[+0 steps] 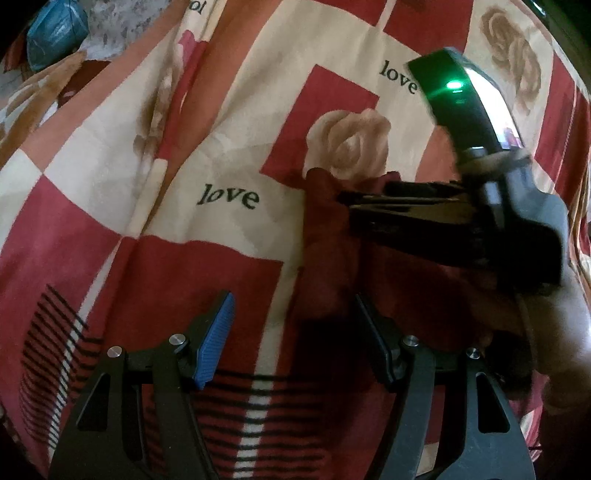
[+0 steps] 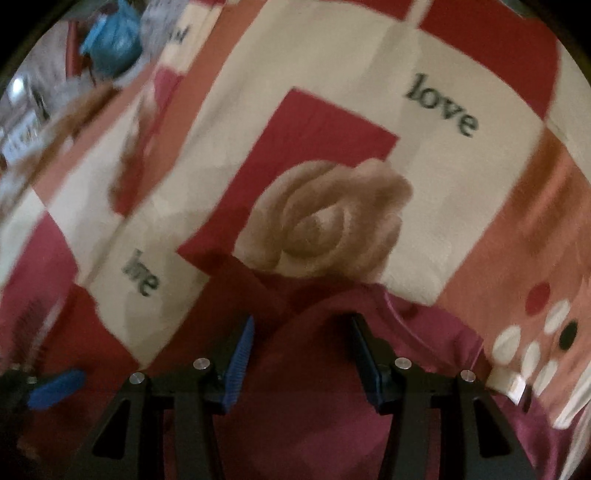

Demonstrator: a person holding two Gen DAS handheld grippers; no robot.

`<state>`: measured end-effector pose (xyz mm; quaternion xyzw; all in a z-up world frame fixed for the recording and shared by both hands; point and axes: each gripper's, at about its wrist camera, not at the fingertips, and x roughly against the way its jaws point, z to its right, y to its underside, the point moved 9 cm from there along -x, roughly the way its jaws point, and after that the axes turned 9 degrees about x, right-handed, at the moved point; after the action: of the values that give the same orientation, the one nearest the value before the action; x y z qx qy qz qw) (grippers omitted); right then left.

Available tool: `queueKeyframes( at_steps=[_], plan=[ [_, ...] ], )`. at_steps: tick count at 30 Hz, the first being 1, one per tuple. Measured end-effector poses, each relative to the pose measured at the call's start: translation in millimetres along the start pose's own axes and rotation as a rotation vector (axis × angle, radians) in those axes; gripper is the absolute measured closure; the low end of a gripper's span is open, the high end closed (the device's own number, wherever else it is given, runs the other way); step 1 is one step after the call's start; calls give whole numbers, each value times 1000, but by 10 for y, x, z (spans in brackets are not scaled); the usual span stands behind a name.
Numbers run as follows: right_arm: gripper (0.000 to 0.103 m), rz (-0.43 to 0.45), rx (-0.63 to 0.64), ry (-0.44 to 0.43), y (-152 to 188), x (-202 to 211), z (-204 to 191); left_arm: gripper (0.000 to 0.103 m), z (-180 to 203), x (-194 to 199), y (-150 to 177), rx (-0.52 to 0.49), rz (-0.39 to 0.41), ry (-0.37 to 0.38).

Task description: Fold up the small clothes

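A dark red small garment point(image 1: 325, 240) lies crumpled on a bedsheet point(image 1: 221, 147) printed with roses and the word "love". My left gripper point(image 1: 295, 332) is open just over the garment's near edge, with only cloth below the gap. In the left wrist view my right gripper point(image 1: 343, 199) comes in from the right, its fingertips at the garment's far edge. In the right wrist view the right gripper point(image 2: 303, 343) is open above the maroon garment point(image 2: 314, 406), and its pads are not pressing on anything. A blue pad of the left gripper point(image 2: 55, 387) shows at the lower left.
A blue bag point(image 1: 55, 33) sits past the sheet's far left corner, also seen as a blue bag point(image 2: 110, 37) in the right wrist view. A person's hand point(image 1: 554, 332) holds the right gripper at the right edge. The bedsheet point(image 2: 443, 184) spreads flat beyond the garment.
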<state>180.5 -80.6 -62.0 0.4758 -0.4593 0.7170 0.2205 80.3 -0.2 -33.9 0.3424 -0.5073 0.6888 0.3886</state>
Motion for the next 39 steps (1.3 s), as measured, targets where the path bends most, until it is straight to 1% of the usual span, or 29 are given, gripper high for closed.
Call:
queueKeyframes(
  at_steps=[1,2,4,8,10,12,13,19,23,24,27,29,31,32,33,34,35,39],
  plan=[
    [48,11,2,22,-31,-39,20,37,0,-8,-6,0,-1,-1],
    [45,13,-10,23,-42,-62,39,37,5,-19,-14,2,-1,-1],
    [44,14,-56,-3,-50,-74,79,37,25,-43,-36,2,-1,-4],
    [44,40,-164,-98,26,131,196,37,48,-58,-34,-5,3,-11],
    [42,63,-224,-167,112,273,286,37,50,-71,-37,-3,6,-10],
    [30,79,-287,-215,202,378,392,37,46,-88,-34,3,5,-6],
    [28,85,-306,-233,234,401,421,37,45,-85,-33,6,5,-5],
    [28,67,-433,-363,526,520,547,37,72,-100,-61,6,11,-10],
    [28,74,-461,-400,602,617,605,37,91,-119,-73,16,6,1],
    [28,74,-467,-406,619,637,597,37,96,-121,-70,24,2,10],
    [28,68,-481,-427,629,657,606,37,140,-155,-59,66,-22,87],
    [28,62,-484,-440,641,674,605,40,192,-169,-43,100,-43,164],
    [28,65,-493,-455,633,686,599,58,257,-152,-35,107,-63,224],
    [28,68,-500,-466,617,676,582,59,287,-126,-39,101,-63,241],
    [28,69,-508,-474,612,672,580,63,313,-90,-46,92,-51,253],
    [28,68,-522,-482,602,664,585,72,341,-47,-46,80,-42,264],
    [28,65,-532,-485,592,653,589,73,393,14,-53,60,-23,282],
    [24,50,-547,-515,475,638,556,74,624,233,-39,-41,43,329]
  ],
)
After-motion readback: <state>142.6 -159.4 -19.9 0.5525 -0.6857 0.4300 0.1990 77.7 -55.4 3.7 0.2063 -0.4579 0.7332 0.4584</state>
